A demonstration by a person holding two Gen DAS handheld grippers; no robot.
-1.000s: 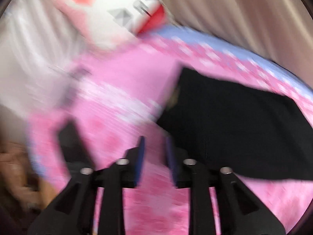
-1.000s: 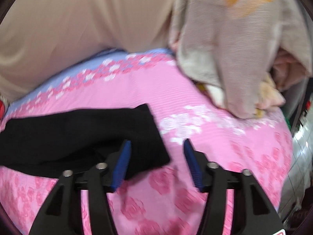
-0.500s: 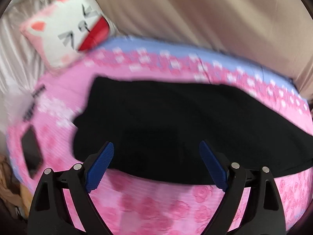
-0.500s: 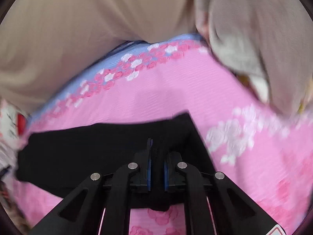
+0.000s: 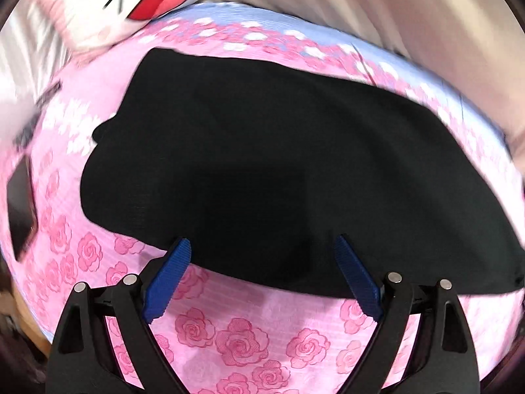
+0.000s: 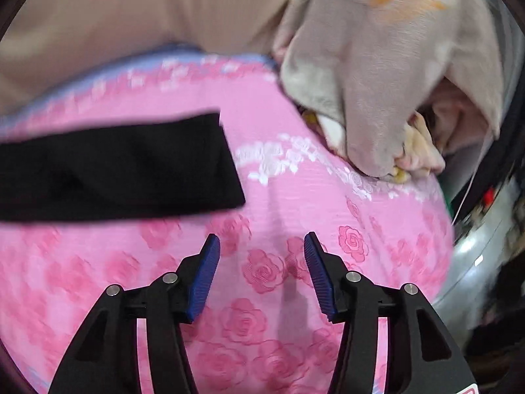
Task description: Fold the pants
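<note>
Black pants (image 5: pixel 269 170) lie flat across a pink rose-patterned bed sheet (image 5: pixel 236 335). My left gripper (image 5: pixel 262 246) stands open wide over the near edge of the pants, its blue pads (image 5: pixel 170 272) spread apart and pressing on nothing. In the right wrist view, the end of the pants (image 6: pixel 124 170) lies at the left. My right gripper (image 6: pixel 261 243) hovers over bare sheet to the right of that end; its jaws are opening and nothing is between them.
A white cat-face pillow (image 5: pixel 131 3) sits at the far left of the bed. A dark flat device (image 5: pixel 21 210) lies on the sheet at the left. A heap of grey and beige bedding (image 6: pixel 387 75) is piled at the right. A beige curtain (image 6: pixel 131 16) hangs behind.
My left gripper opened wide and came over the near edge of the pants. My right gripper shut on the pants' end, then opened and drew back to the right, leaving the end flat.
</note>
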